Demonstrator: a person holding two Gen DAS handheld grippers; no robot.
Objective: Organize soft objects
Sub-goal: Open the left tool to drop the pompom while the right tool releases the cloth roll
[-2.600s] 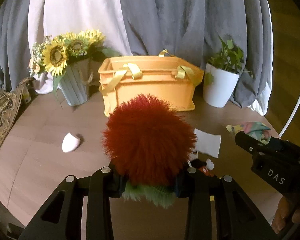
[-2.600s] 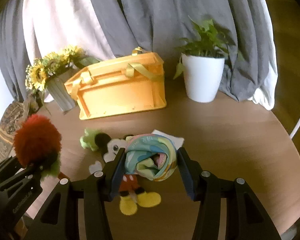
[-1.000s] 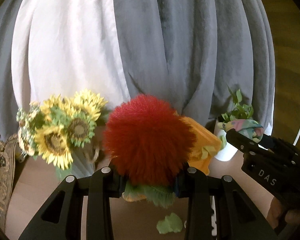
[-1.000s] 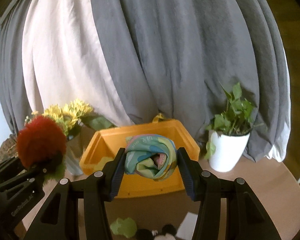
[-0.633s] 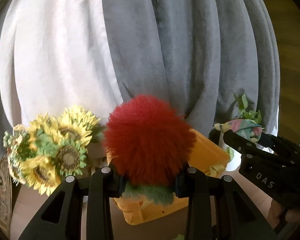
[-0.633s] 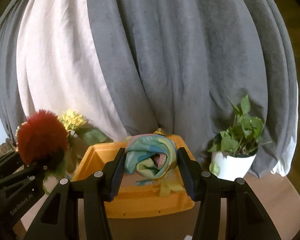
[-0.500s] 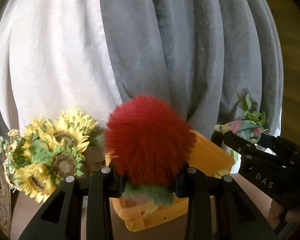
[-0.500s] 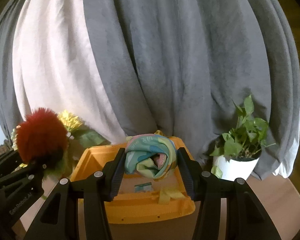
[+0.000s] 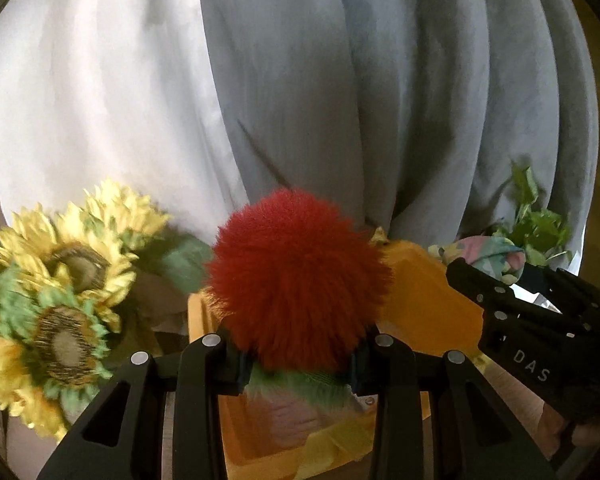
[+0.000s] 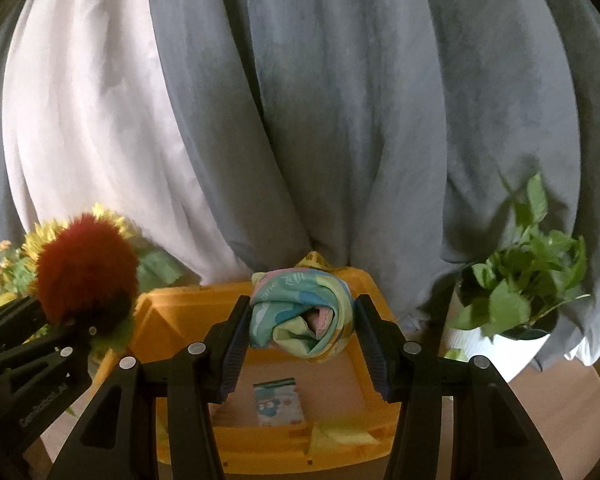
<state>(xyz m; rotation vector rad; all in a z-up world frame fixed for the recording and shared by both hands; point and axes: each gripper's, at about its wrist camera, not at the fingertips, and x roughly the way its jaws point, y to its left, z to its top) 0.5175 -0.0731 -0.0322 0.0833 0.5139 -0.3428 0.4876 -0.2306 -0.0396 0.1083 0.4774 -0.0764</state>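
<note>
Both loads have come up off the desk and now hang over the orange bin (image 10: 180, 312) — seconds ago they were low, near the desk's front edge. The left hand-held gripper (image 9: 296, 356) is clenched on the red fuzzy plush (image 9: 296, 280), poised above the bin's left half beside the sunflowers (image 9: 64, 280). The right hand-held gripper (image 10: 302, 328) grasps the rolled pastel cloth (image 10: 300, 312) directly above the bin's open floor, where a small printed packet (image 10: 278, 402) already lies. The potted plant (image 10: 520, 292) stands off the bin's right end. The carry looks finished — what remains, I judge, is lowering and letting go inside the walls.
</note>
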